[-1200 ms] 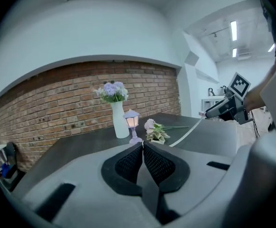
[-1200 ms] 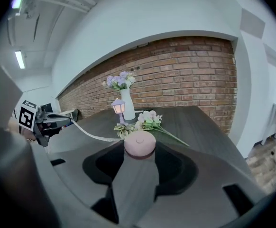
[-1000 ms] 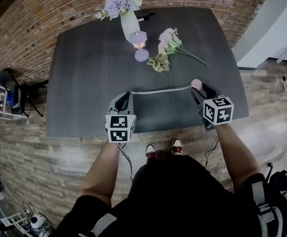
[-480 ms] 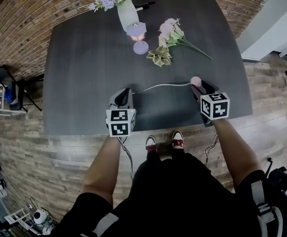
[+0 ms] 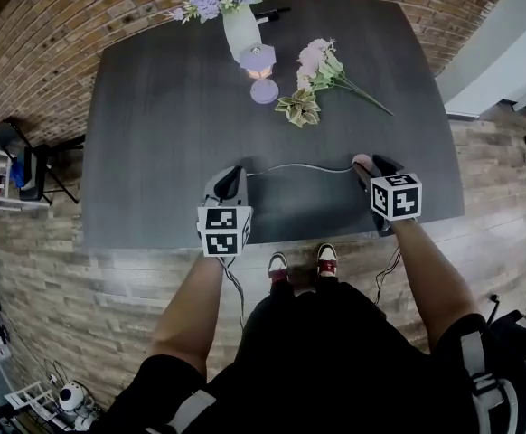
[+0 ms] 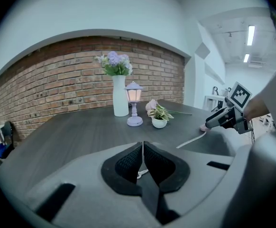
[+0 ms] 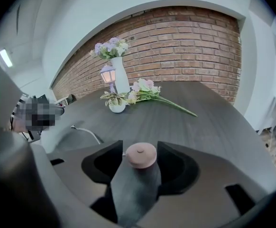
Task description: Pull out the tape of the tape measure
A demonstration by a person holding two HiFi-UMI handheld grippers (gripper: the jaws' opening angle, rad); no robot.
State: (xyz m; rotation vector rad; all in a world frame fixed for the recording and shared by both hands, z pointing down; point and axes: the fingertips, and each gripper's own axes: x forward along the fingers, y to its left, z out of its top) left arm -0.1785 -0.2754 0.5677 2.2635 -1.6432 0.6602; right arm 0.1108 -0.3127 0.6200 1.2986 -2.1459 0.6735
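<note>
Tape measure (image 7: pixel 140 155) (pink, round) loose between just-opening right fingers (image 7: pixel 177 165); left fingers (image 6: pixel 128 165) pinched on tape (image 5: pixel 299 165) end.

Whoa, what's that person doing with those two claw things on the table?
A person is stretching out a tape measure with a gripper in each hand. The left gripper is pinched shut on the end of the tape, which runs across the dark table to the small pink tape measure. That case sits between the jaws of the right gripper, which have just been opening, so it looks like it's being let go.
</note>
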